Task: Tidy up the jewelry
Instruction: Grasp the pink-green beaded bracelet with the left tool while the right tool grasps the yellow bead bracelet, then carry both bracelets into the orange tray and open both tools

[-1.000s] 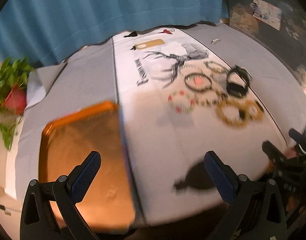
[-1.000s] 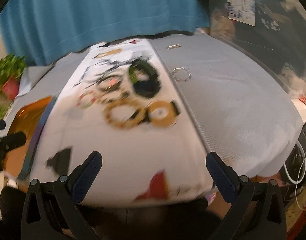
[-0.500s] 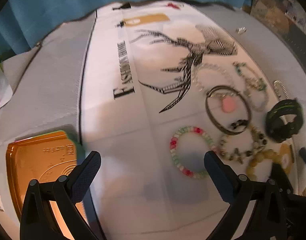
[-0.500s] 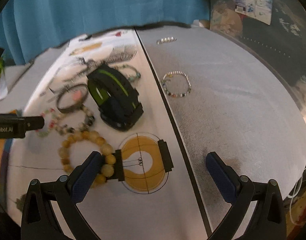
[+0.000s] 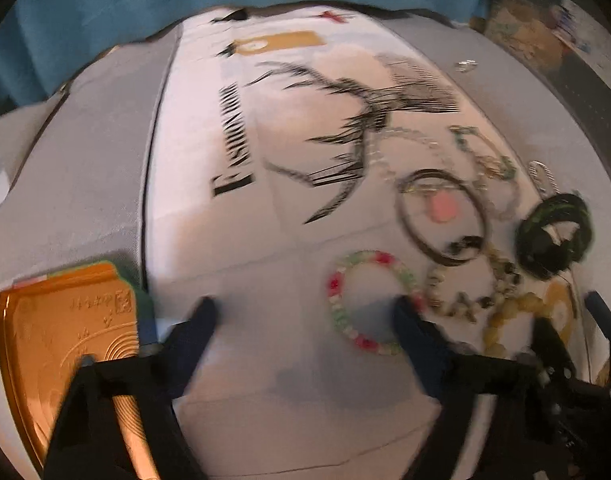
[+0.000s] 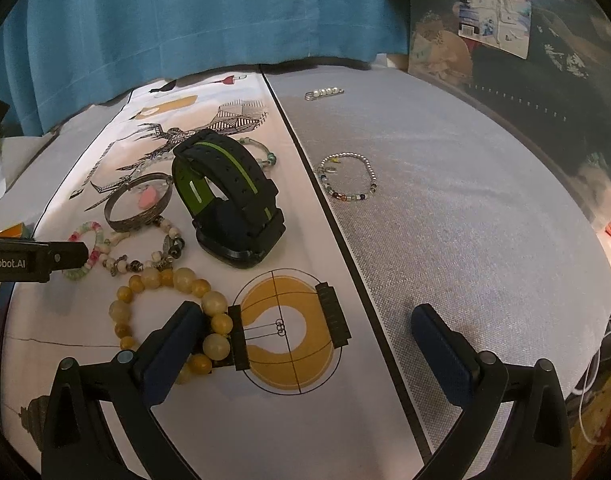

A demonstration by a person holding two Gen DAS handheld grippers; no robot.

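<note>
Compared with half a second ago, both grippers are sitting a little lower and closer over the printed cloth (image 6: pixel 209 432), and the left wrist view is now smeared by motion. Its left gripper (image 5: pixel 305 316) is hanging with jaws spread wide apart, gripping nothing; its right finger (image 5: pixel 415 334) is lying just beside, or over, the near right rim of the pink and green bead bracelet (image 5: pixel 369 300), though blur is making contact impossible to judge. To the near left of that gripper, a gold tray (image 5: pixel 45 344) is resting at the cloth's edge.

Meanwhile the right gripper (image 6: pixel 305 344) is also standing open and empty, its left finger (image 6: pixel 173 352) overlapping the near side of the yellow bead bracelet (image 6: pixel 145 280), which is lying beside a printed light bulb design. Just beyond it a black and green watch (image 6: pixel 229 204) is sitting on its side. To the left of the watch, a dark metal bangle (image 6: pixel 139 208) is circling a small pink piece, and a mixed stone bracelet (image 6: pixel 145 260) is lying between bangle and yellow beads. Farther right, on the grey tablecloth (image 6: pixel 485 240), a silver bead bracelet (image 6: pixel 347 176) is lying apart from the rest, with a small pearl clip (image 6: pixel 323 93) well beyond it. A teal curtain (image 6: pixel 185 12) is hanging at the far side.
</note>
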